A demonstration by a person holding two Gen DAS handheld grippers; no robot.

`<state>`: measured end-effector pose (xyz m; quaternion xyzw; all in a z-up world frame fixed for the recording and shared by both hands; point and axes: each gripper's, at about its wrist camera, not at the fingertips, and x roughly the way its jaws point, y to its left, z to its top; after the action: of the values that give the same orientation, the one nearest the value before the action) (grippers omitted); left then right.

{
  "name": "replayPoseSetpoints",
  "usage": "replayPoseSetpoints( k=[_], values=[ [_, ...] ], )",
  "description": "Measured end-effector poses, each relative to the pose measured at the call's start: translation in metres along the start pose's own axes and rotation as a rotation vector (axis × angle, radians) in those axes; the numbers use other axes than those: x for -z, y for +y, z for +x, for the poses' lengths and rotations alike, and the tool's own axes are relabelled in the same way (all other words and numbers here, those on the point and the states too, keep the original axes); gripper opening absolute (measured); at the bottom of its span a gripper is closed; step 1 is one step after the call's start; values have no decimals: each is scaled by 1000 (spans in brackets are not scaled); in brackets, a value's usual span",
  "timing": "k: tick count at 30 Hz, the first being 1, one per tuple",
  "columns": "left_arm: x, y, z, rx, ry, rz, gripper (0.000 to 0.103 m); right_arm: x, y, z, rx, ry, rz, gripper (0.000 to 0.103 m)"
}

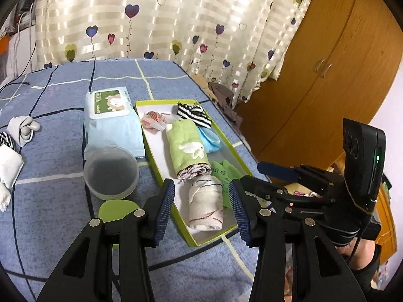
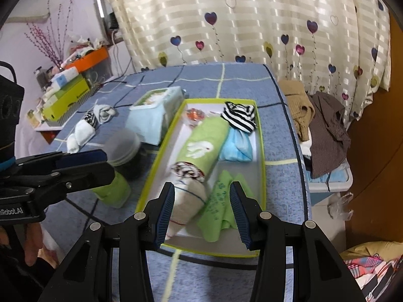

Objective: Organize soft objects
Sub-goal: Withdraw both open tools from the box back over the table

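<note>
A yellow-green shallow box (image 1: pixel 214 237) (image 2: pixel 209 250) lies on the blue checked bed. In it lie a green rolled towel (image 1: pixel 186 146) (image 2: pixel 201 146), a white rolled towel (image 1: pixel 205 201) (image 2: pixel 189 201), a black-and-white striped sock (image 1: pixel 192 114) (image 2: pixel 239 117), a blue cloth (image 1: pixel 209 138) (image 2: pixel 236 146) and a thin green cloth (image 1: pixel 224 173) (image 2: pixel 219 209). My left gripper (image 1: pixel 201 214) (image 2: pixel 109 163) hovers open above the white roll, clear of it. My right gripper (image 2: pixel 201 214) (image 1: pixel 252 173) hangs open over the box's near end, holding nothing.
Left of the box are a wet-wipe pack (image 1: pixel 110 123) and a clear round tub (image 1: pixel 110 173). Loose socks (image 1: pixel 22 128) (image 2: pixel 83 128) lie further left. A wooden wardrobe (image 1: pixel 314 75) and a heap of clothes (image 2: pixel 322 120) stand right of the bed, with a curtain behind.
</note>
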<state>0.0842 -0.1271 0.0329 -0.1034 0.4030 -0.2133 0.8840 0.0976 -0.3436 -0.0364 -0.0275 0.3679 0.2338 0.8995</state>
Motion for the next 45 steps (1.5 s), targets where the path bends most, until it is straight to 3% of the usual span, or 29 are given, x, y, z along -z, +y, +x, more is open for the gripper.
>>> replayPoseSetpoints(
  k=[25,45],
  values=[
    [10,43,-42,-75,-80,-56,47,-19,63,-9,-38,-27,-86,45],
    [23,126,-72,-174,-123,-210,47,-53,131,20,-96,-16,-203,45]
  ],
)
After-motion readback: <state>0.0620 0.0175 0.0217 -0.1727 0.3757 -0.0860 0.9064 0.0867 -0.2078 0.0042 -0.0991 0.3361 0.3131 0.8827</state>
